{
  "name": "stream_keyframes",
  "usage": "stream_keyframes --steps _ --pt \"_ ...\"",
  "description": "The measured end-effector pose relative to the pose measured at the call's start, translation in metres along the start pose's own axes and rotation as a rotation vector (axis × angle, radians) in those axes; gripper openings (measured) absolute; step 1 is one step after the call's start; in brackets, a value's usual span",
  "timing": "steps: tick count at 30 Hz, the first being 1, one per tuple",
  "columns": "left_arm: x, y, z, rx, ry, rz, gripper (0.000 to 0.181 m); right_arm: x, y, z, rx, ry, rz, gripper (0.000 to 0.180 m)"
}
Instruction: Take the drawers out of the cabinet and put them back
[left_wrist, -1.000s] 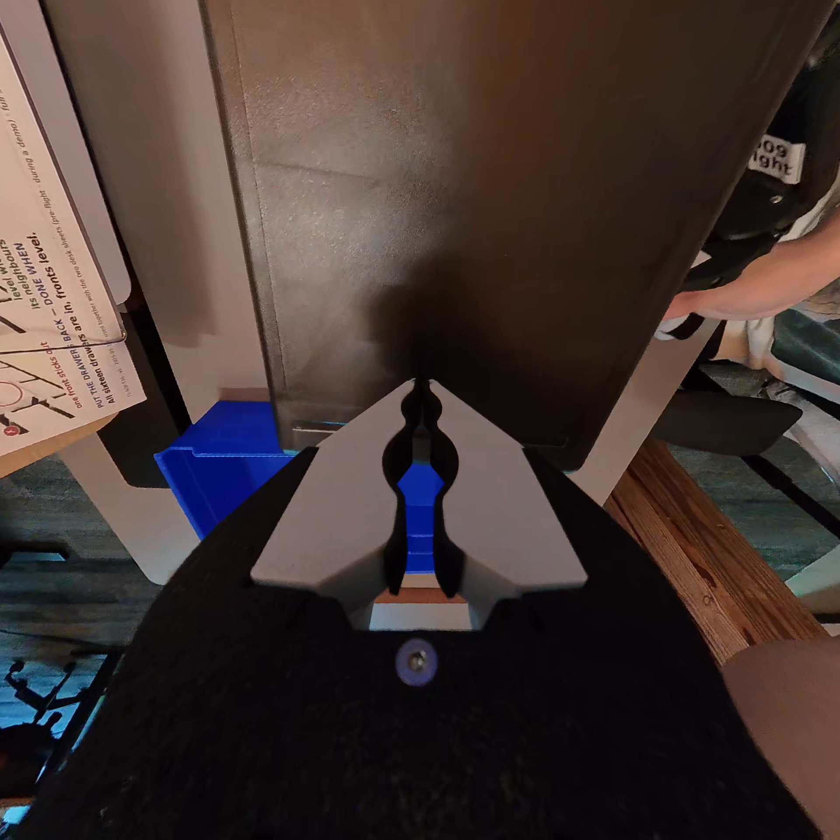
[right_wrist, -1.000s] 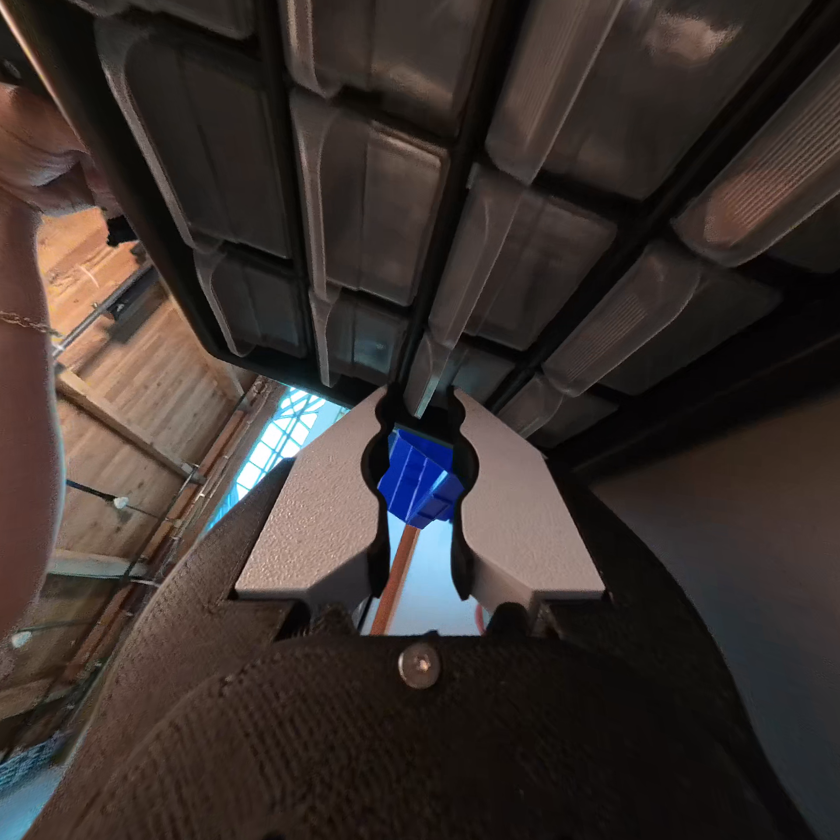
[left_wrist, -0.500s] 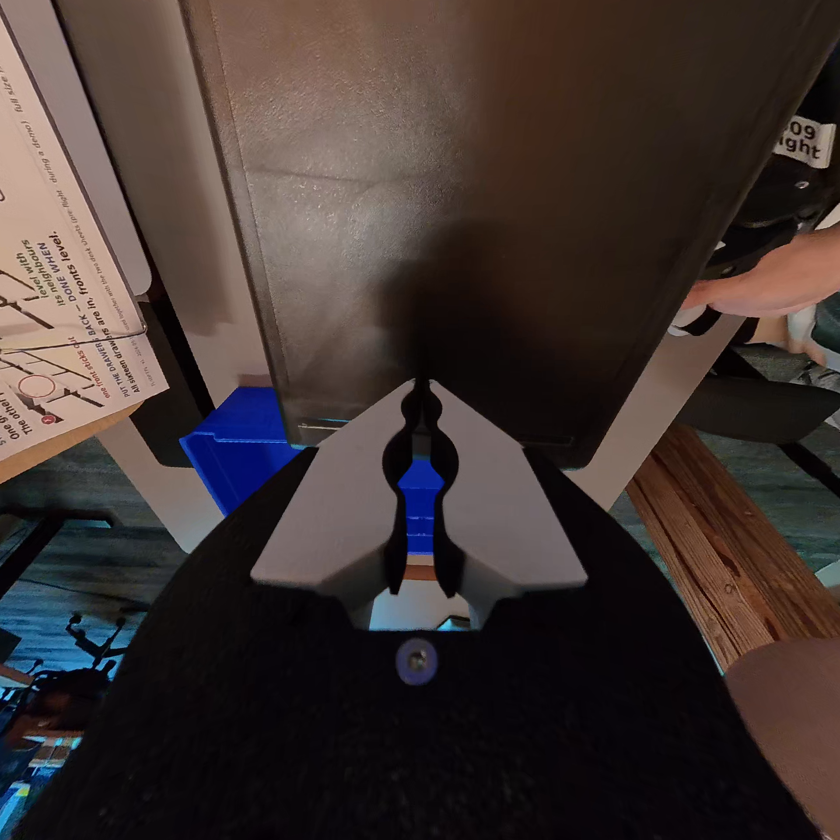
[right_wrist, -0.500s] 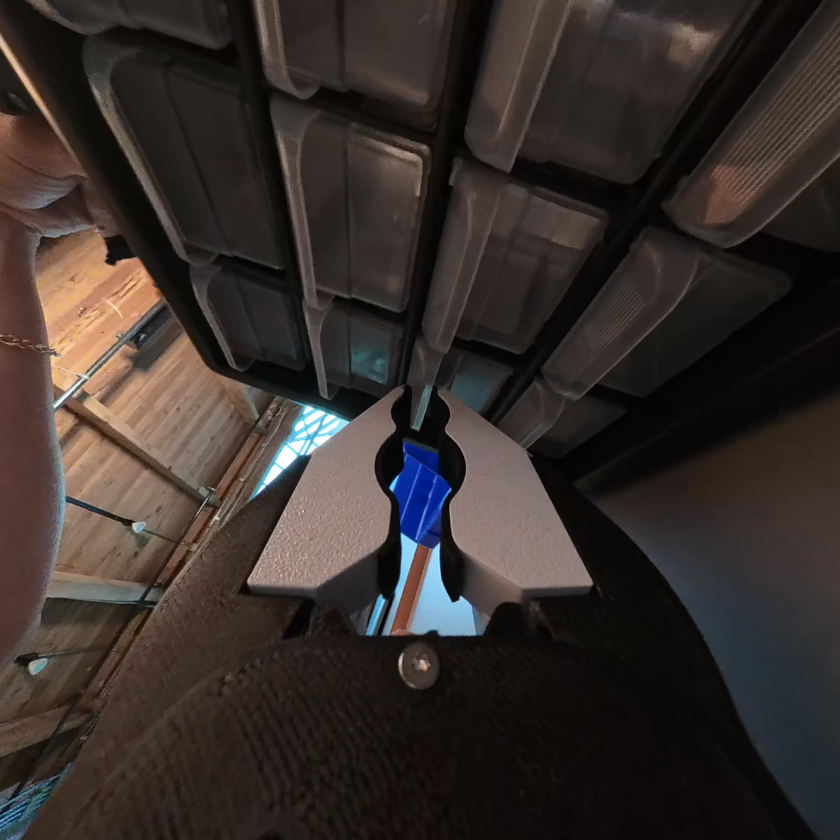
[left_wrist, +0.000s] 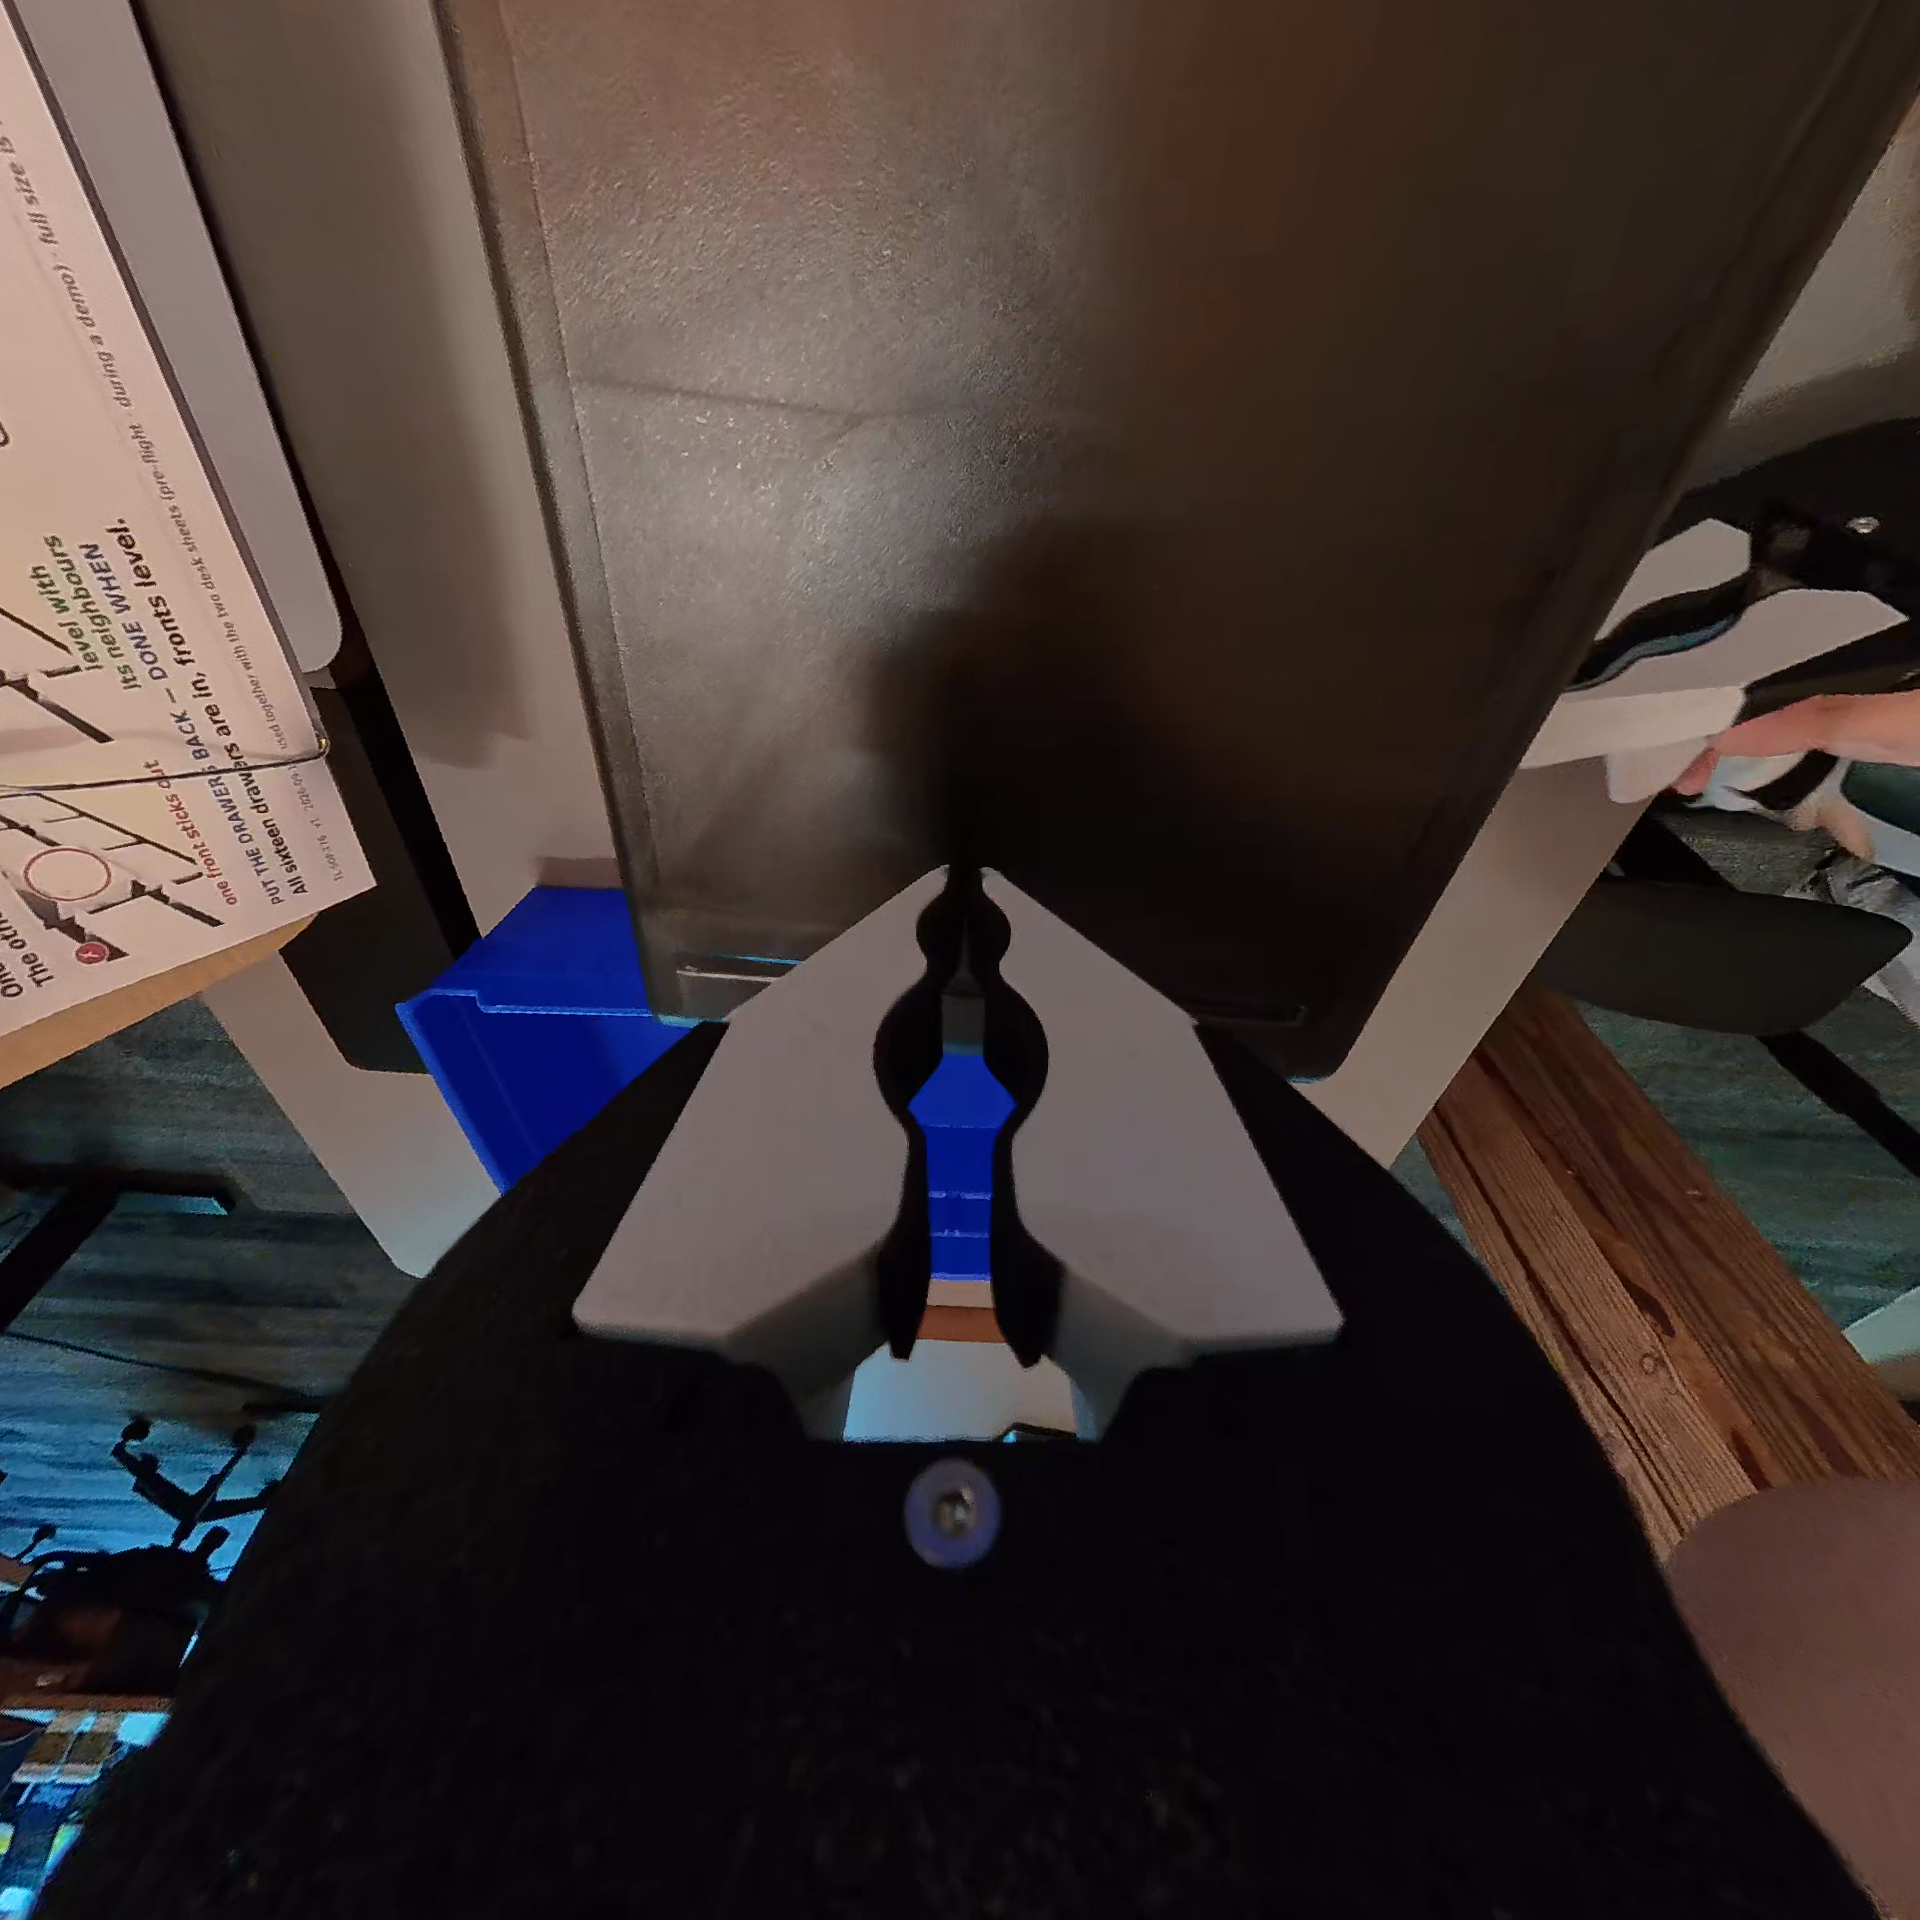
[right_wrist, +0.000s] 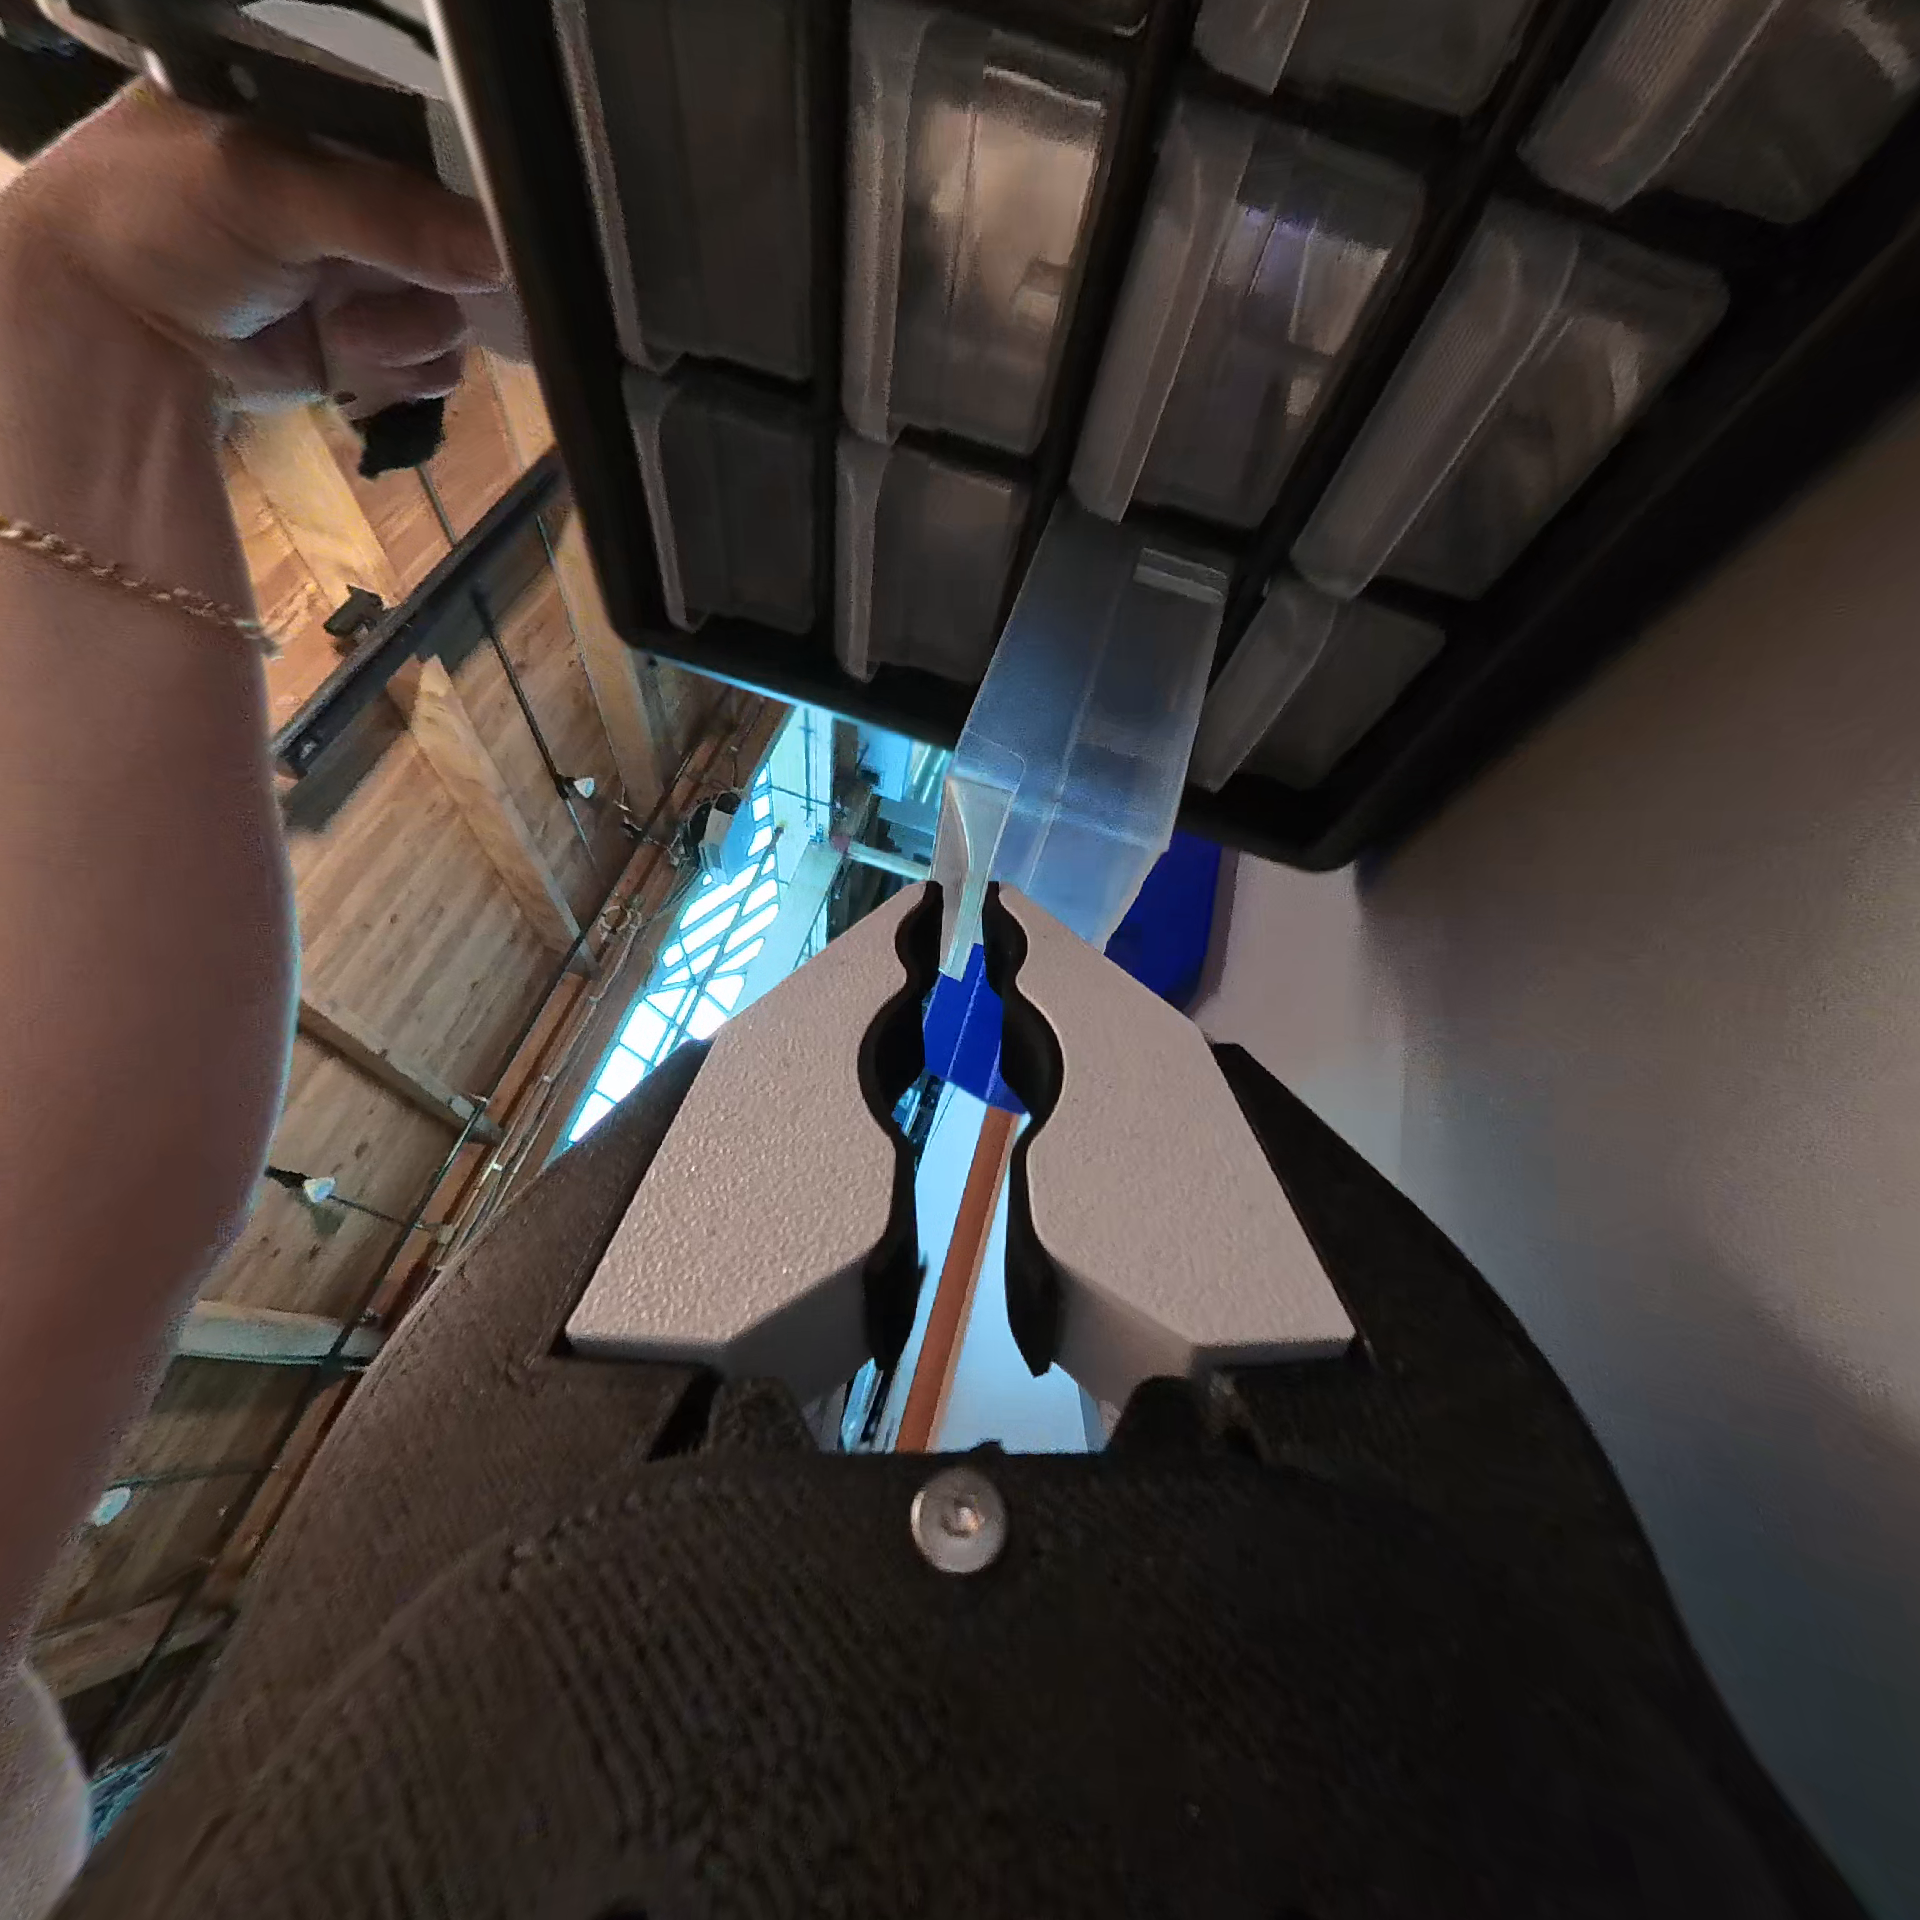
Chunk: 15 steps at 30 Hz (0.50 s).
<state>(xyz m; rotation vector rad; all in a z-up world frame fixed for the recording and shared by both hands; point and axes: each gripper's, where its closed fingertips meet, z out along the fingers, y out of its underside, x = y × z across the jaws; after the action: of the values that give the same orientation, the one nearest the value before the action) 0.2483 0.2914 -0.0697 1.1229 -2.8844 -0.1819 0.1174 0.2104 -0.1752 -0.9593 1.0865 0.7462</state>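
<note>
The black cabinet (right_wrist: 1340, 831) holds rows of clear drawers. My right gripper (right_wrist: 964, 902) is shut on the front handle tab of one clear drawer (right_wrist: 1091, 748) in the end row, and this drawer sticks partly out of its slot. In the left wrist view my left gripper (left_wrist: 964, 883) is shut, with its tips against the plain black outer panel of the cabinet (left_wrist: 1039, 416). I cannot tell whether it pinches any edge there.
A blue bin (left_wrist: 499, 1039) sits beyond the cabinet and also shows in the right wrist view (right_wrist: 1169, 914). A printed sheet (left_wrist: 104, 623) stands at the left. A wooden bench (left_wrist: 1610, 1247) lies right. A person's hand (right_wrist: 156, 416) is by the cabinet's side. The white tabletop (right_wrist: 1610, 1039) is on the right.
My right gripper closed on the drawer's handle tab and drew the drawer partly out of the cabinet. My left gripper stayed shut against the cabinet panel.
</note>
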Motion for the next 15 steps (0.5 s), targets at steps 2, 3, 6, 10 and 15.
stream_keyframes --steps 2,3,6,10,15 --pt "0.000 0.000 0.000 0.008 0.002 -0.008 0.000 -0.005 0.005 -0.009 -0.014 0.005 -0.005 0.005" --pt "0.000 0.000 0.000 0.009 0.001 -0.009 0.000 -0.007 0.008 -0.014 -0.020 0.010 -0.009 0.005" --pt "0.000 0.000 0.000 0.009 -0.003 -0.012 0.000 -0.010 0.010 -0.020 -0.020 0.017 -0.031 0.006" --pt "0.000 0.000 0.000 -0.001 -0.012 -0.016 0.000 -0.006 0.010 -0.023 -0.078 0.029 -0.031 0.021" --pt "0.000 0.000 0.000 -0.029 -0.032 -0.005 0.000 0.003 0.011 -0.035 -0.158 0.098 -0.129 0.045"
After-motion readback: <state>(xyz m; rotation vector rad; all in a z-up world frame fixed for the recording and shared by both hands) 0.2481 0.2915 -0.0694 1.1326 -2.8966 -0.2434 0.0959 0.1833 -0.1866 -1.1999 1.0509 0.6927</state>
